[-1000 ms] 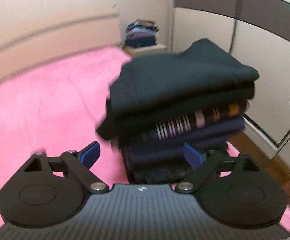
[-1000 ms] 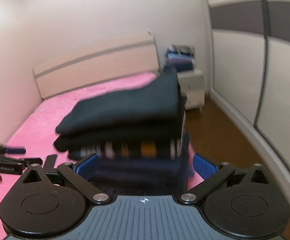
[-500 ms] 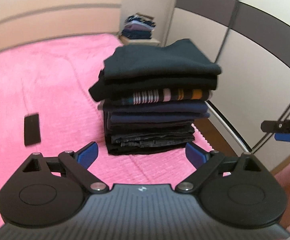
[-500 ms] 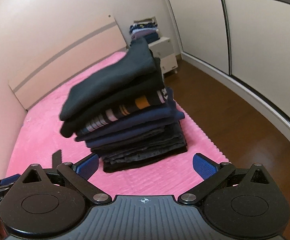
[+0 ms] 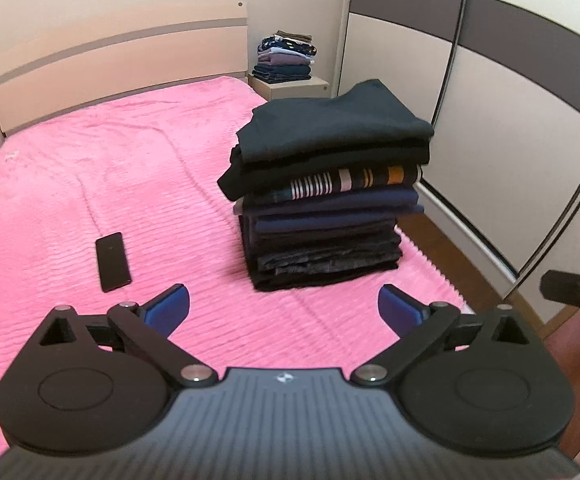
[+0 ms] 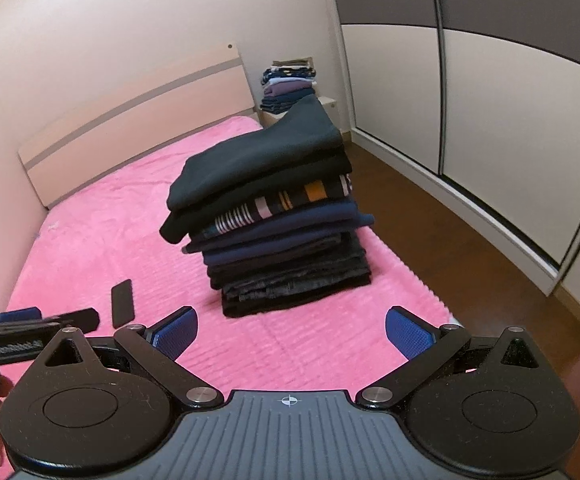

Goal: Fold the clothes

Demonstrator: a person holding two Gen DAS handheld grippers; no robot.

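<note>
A tall stack of folded clothes (image 5: 325,196) stands on the pink bedspread (image 5: 90,184) near the bed's right edge, by the corner nearest the viewer, its dark top garment (image 5: 329,128) overhanging the layers beneath on the left side. A striped piece (image 5: 349,180) sits just under the two dark upper folds, with navy and charcoal items below.

Both claws hang short of the pile and well apart from it: the left claw (image 5: 284,306) with its blue pads spread wide and empty, the right claw (image 6: 290,330) likewise spread and holding nothing. A black phone (image 5: 112,256) lies flat on the spread to the left of the stack, apart from it.

The risk here appears to lie in the pile's height and its footing. The upper garments lean outward over a soft, ribbed cover, so a nudge from either claw, or weight pressed into the mattress close by, could plausibly tip the top layers off or slide the whole column toward the wooden floor (image 6: 429,216) beside the bed. Another folded item set down off-centre would likely worsen the lean. No unfolded garment is visible in either view.

A second, smaller pile of clothes (image 5: 286,62) rests on the nightstand (image 5: 290,87) beyond the headboard (image 5: 118,60), next to the sliding wardrobe doors (image 5: 489,100).
</note>
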